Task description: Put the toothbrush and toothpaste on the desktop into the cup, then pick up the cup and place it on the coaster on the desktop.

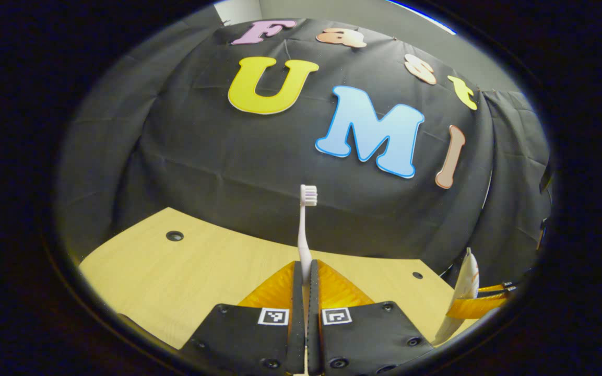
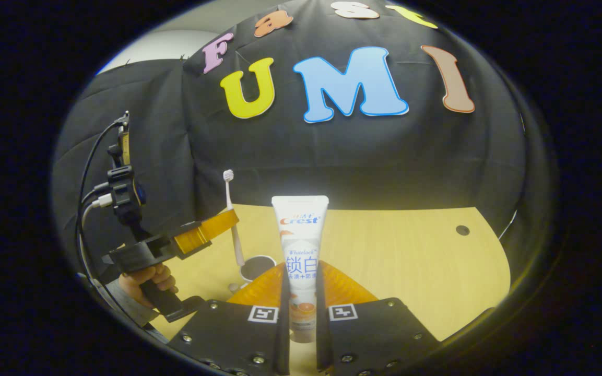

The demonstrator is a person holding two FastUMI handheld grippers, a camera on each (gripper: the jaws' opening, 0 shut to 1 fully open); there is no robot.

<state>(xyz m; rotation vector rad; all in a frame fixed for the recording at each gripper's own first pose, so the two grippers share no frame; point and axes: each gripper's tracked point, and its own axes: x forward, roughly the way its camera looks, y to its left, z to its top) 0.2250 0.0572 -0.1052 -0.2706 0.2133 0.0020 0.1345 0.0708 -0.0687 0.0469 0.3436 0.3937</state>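
Observation:
My left gripper (image 1: 306,265) is shut on the handle of a white toothbrush (image 1: 307,219), which stands upright with its bristle head on top. In the right gripper view that left gripper (image 2: 227,218) hangs over the desk at the left, and the toothbrush (image 2: 229,190) rises from it. My right gripper (image 2: 301,267) is shut on a white toothpaste tube (image 2: 301,230) that stands upright, flat end up. Just below the toothbrush's lower end lies a round, pale-rimmed, dark-centred thing (image 2: 256,266), partly behind my fingers; I cannot tell whether it is cup or coaster. The right gripper (image 1: 470,307) with the tube (image 1: 467,279) shows at the right edge of the left gripper view.
A light wooden desk (image 2: 410,261) with small round cable holes (image 2: 462,230) (image 1: 174,235) ends at the black cloth wall (image 2: 358,156) behind. A person's hand (image 2: 146,279) holds the left gripper's handle, with cables (image 2: 89,203) trailing above it.

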